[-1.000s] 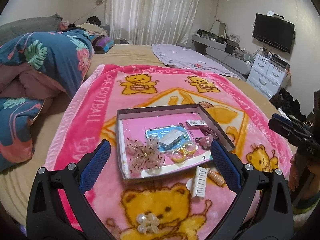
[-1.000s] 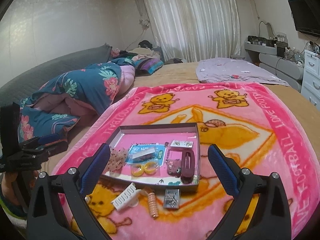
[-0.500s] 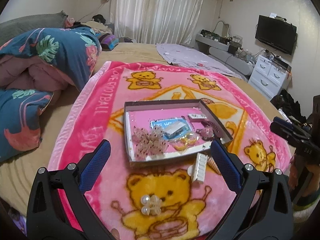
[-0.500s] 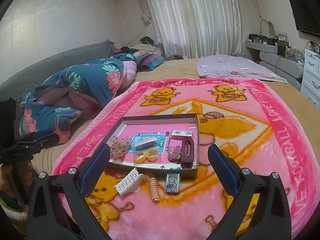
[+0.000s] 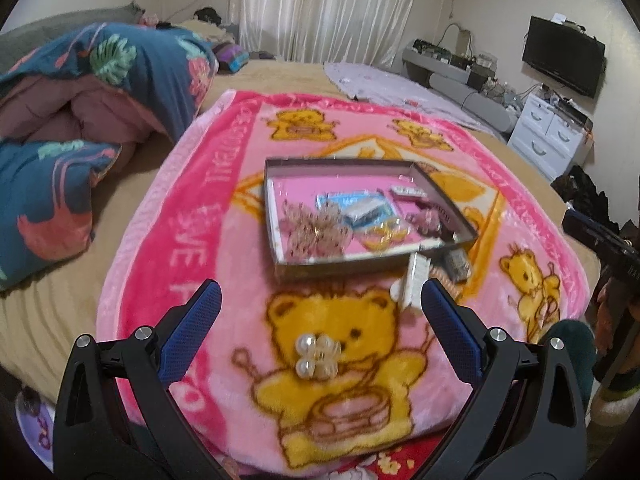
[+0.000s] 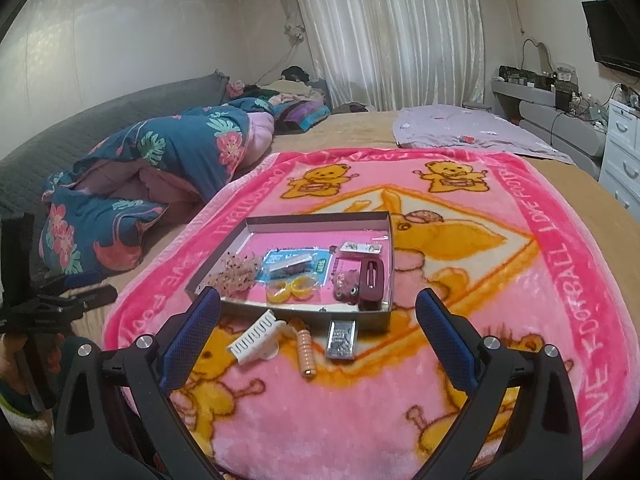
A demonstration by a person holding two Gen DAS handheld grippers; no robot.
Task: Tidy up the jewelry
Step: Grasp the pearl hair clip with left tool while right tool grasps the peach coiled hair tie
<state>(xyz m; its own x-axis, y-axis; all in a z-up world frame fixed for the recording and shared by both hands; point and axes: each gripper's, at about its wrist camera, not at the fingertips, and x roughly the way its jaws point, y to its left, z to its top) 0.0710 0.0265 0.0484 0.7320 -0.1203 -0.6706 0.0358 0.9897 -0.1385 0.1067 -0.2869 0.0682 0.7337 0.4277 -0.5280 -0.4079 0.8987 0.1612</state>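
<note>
A shallow grey tray (image 5: 340, 270) (image 6: 288, 314) sits on a pink bear blanket (image 5: 192, 248) (image 6: 520, 264) and holds a sequin bow (image 6: 236, 274), a blue packet (image 6: 296, 264), yellow rings (image 6: 290, 290) and a maroon clip (image 6: 370, 280). In front of the tray lie a white comb clip (image 6: 256, 340), a peach spiral tie (image 6: 306, 346) and a silver clip (image 6: 341, 340). A pearl hair clip (image 5: 316, 356) lies nearer, between the fingers of my open left gripper (image 5: 320, 312). My right gripper (image 6: 318, 320) is open and empty above the loose items.
A folded floral quilt (image 6: 160, 184) lies at the blanket's left. A lilac cloth (image 6: 472, 132) lies at the far right of the bed. White drawers (image 5: 552, 136) and a TV (image 5: 564, 54) stand by the right wall.
Both grippers have pulled back toward the near edge of the bed; the tray now looks farther off and the pearl clip sits higher in the left wrist view. Both stay open.
</note>
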